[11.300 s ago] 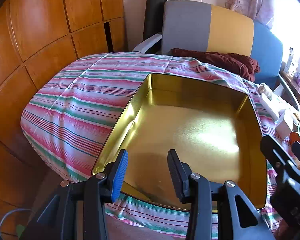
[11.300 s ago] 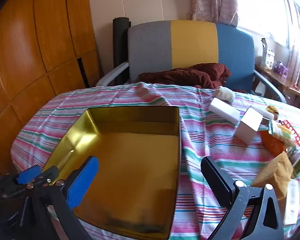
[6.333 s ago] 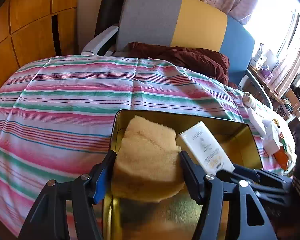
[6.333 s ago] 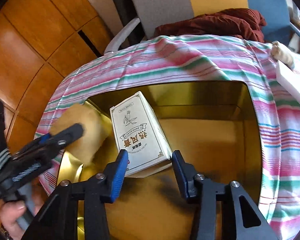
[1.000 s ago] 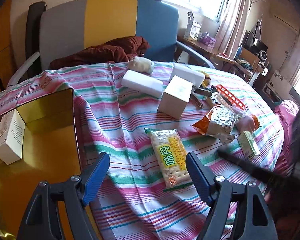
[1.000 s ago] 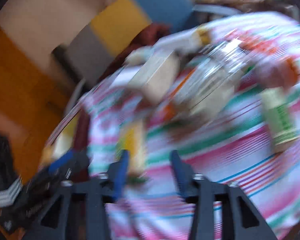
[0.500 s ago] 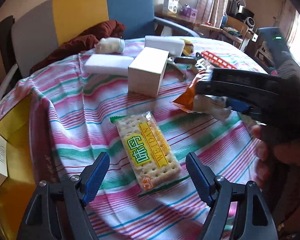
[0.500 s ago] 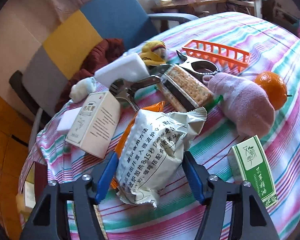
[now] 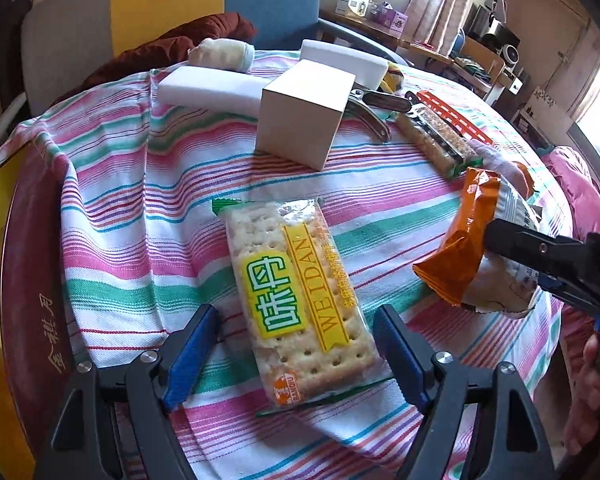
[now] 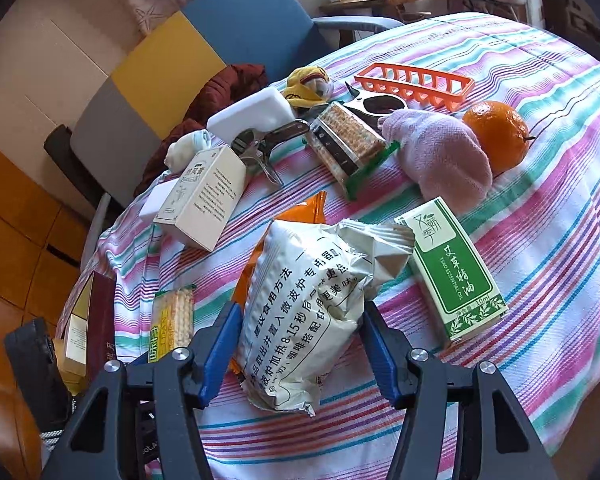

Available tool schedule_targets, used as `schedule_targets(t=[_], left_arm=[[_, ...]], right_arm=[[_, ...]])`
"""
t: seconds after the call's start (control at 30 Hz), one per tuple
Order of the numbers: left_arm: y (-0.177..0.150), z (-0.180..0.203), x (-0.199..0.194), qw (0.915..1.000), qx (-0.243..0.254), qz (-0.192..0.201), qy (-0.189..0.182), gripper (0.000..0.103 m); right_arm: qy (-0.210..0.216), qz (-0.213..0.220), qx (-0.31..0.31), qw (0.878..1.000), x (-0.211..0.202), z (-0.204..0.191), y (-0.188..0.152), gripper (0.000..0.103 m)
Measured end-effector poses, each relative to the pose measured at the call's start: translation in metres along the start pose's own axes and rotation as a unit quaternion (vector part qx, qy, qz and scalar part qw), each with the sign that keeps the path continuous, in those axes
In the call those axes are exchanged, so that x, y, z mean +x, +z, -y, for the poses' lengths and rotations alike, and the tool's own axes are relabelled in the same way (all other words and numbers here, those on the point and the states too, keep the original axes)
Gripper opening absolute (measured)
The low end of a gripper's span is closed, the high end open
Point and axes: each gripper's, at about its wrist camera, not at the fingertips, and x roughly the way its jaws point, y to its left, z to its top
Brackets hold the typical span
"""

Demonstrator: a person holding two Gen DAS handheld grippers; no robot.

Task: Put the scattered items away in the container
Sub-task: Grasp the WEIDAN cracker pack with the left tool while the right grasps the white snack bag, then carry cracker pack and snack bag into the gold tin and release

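In my left wrist view the container (image 9: 4, 216) sits at the far left edge, its red wall draped by the striped cloth (image 9: 140, 184) on the desk. My left gripper (image 9: 296, 344) fills the bottom centre, jaws wide apart and opening, straddling the near end of the cracker pack (image 9: 296, 300) — the pads are not touching it. Above it stands a cream box (image 9: 304, 120), with a white block (image 9: 208, 92) to its upper left. At right, my right gripper (image 9: 548, 256) reaches in onto the snack bag (image 9: 480, 248).

In my right wrist view the container (image 10: 96, 312) shows at lower left. The right gripper (image 10: 296, 344) is at bottom centre, jaws closing with the snack bag (image 10: 320, 300) between them — the pads look to be against its sides. To its right lies a green box (image 10: 452, 272), then a pink cloth (image 10: 440, 156), and an orange (image 10: 496, 132) at upper right.
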Motion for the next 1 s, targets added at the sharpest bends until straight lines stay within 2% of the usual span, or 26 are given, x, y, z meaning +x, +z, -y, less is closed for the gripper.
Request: schedule_targets(t=[0.23,0.3,0.4,0.6,0.8,1.0], left_arm=[[0.008,0.001,0.003,0.9996,-0.008,-0.026,0.008,0.081],[0.007,-0.002,0.002,0.9996,-0.017,-0.024,0.005,0.074],[0.006,-0.012,-0.009,0.9994,-0.035,-0.004,0.008,0.047],[0.002,-0.018,-0.026,0.999,-0.038,0.01,-0.02,0.047],[0.0,-0.015,-0.056,0.9988,-0.013,0.047,-0.011,0.047],[-0.004,-0.032,-0.087,0.9973,-0.03,0.067,-0.008,0.047]], right_arm=[[0.002,-0.002,0.0,1.0,-0.001,0.0,-0.002,0.061],[0.0,0.001,0.0,1.0,-0.002,-0.001,-0.003,0.061],[0.0,0.002,-0.002,1.0,-0.004,-0.003,-0.004,0.059],[0.02,-0.002,0.0,1.0,-0.008,-0.011,-0.005,0.058],[0.04,0.004,-0.015,0.999,-0.021,-0.028,-0.003,0.057],[0.065,0.009,-0.039,0.997,-0.03,-0.058,0.001,0.055]])
